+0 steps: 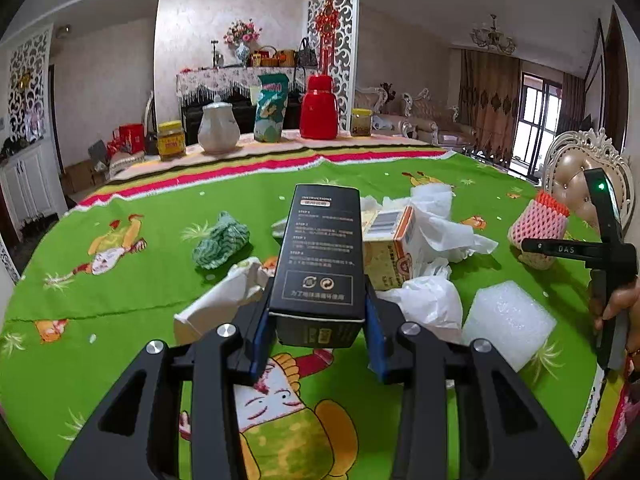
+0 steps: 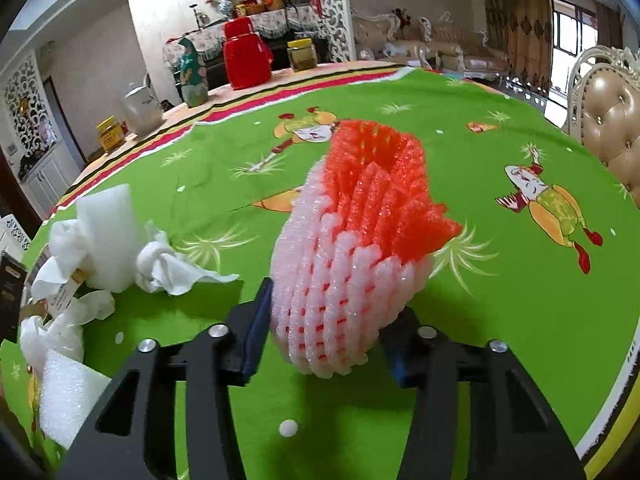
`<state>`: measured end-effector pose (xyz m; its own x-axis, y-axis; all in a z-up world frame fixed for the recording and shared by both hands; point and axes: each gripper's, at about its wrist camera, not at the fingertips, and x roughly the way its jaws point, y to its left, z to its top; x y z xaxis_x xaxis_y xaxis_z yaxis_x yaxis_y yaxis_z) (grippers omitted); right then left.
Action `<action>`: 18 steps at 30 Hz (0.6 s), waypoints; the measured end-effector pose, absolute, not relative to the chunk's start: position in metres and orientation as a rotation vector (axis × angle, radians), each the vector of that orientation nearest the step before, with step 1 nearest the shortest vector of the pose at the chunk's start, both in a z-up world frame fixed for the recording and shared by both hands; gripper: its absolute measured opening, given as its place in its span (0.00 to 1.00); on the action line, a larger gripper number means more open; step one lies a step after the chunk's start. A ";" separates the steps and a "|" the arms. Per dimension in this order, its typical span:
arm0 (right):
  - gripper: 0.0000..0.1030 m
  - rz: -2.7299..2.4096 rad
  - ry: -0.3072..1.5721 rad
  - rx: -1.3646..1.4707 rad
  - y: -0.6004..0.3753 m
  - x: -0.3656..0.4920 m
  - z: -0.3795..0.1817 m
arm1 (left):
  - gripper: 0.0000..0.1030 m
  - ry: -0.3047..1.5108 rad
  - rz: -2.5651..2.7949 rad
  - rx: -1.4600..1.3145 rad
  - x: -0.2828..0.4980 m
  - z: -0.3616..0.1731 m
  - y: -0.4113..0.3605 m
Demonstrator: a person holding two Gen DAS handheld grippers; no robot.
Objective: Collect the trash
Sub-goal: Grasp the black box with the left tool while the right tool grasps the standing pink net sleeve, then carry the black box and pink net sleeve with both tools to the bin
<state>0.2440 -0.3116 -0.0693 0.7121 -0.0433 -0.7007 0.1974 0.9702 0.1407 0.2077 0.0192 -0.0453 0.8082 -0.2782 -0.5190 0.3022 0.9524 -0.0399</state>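
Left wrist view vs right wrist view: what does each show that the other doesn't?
Left wrist only: the left gripper shut on a black printed cardboard box, a crumpled green knitted cloth, and an orange-and-white carton.

Right wrist only: the right gripper closed on the foam net's lower end.

Both: the pink-and-orange foam fruit net, the white foam block, crumpled white tissues, the red plastic jug, and the green cartoon tablecloth.
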 end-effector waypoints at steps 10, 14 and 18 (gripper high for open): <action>0.42 -0.092 0.722 0.185 -0.302 0.237 -0.060 | 0.37 0.531 -0.310 0.003 0.206 -0.044 0.026; 0.42 -0.084 0.709 0.170 -0.299 0.235 -0.058 | 0.37 0.503 -0.284 -0.002 0.204 -0.042 0.031; 0.42 -0.089 0.724 0.184 -0.300 0.240 -0.060 | 0.37 0.497 -0.286 -0.040 0.208 -0.040 0.038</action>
